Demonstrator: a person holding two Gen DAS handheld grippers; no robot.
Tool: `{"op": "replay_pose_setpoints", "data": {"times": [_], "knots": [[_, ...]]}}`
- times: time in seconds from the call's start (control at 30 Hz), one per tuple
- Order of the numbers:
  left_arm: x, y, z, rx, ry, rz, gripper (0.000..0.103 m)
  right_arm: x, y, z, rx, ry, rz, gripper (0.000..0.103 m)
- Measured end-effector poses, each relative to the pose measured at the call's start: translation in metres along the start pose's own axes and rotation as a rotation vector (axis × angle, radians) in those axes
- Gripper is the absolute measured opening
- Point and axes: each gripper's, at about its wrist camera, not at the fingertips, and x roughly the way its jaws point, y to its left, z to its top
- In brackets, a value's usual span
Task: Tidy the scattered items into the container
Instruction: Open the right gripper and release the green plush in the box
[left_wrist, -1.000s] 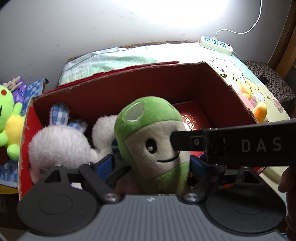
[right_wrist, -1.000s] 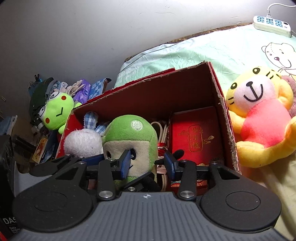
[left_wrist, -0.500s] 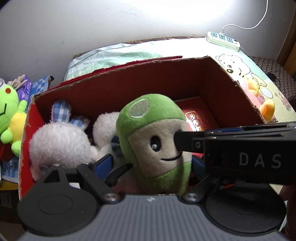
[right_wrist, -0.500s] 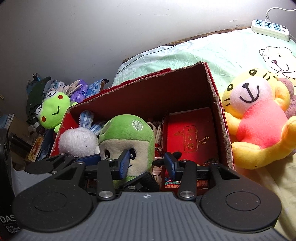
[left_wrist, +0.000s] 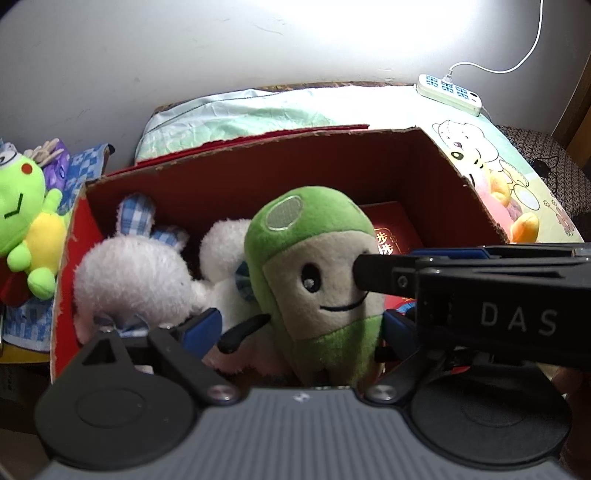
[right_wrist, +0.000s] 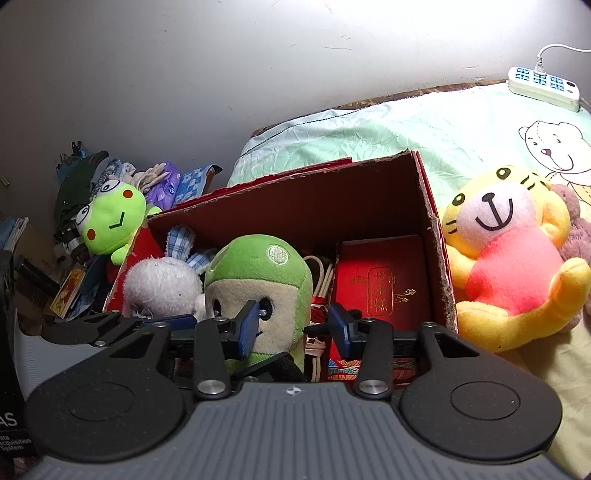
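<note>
A green-and-cream plush toy (left_wrist: 317, 280) stands upright inside the red cardboard box (left_wrist: 295, 173), between a white rabbit plush (left_wrist: 133, 277) and a red booklet (left_wrist: 391, 229). My left gripper (left_wrist: 299, 326) straddles the toy's lower body. Its jaws are opening and the blue pads stand off the toy's sides. My right gripper (right_wrist: 293, 326) comes in from the right and is shut on the toy (right_wrist: 258, 266) at head height. One pad lies on the face, and its fingertip (left_wrist: 369, 275) presses the cheek.
A yellow tiger plush (right_wrist: 506, 266) lies on the bed sheet just right of the box (right_wrist: 432, 236). A green frog plush (right_wrist: 114, 221) sits on clutter left of it. A white power strip (right_wrist: 543, 86) lies at the bed's far right, by the wall.
My left gripper's pads have spread wider, away from the green toy's sides. The right gripper keeps its hold, and the toy stays upright in the box.
</note>
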Motion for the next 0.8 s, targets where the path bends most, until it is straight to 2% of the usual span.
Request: {"op": "replay_pose_setpoints", "data": {"times": [0.8], "knots": [[-0.012,0.008,-0.004,-0.037,-0.005,-0.005,0.095,-0.005,0.000,-0.003,0.012,-0.012,-0.049,0.046]]}}
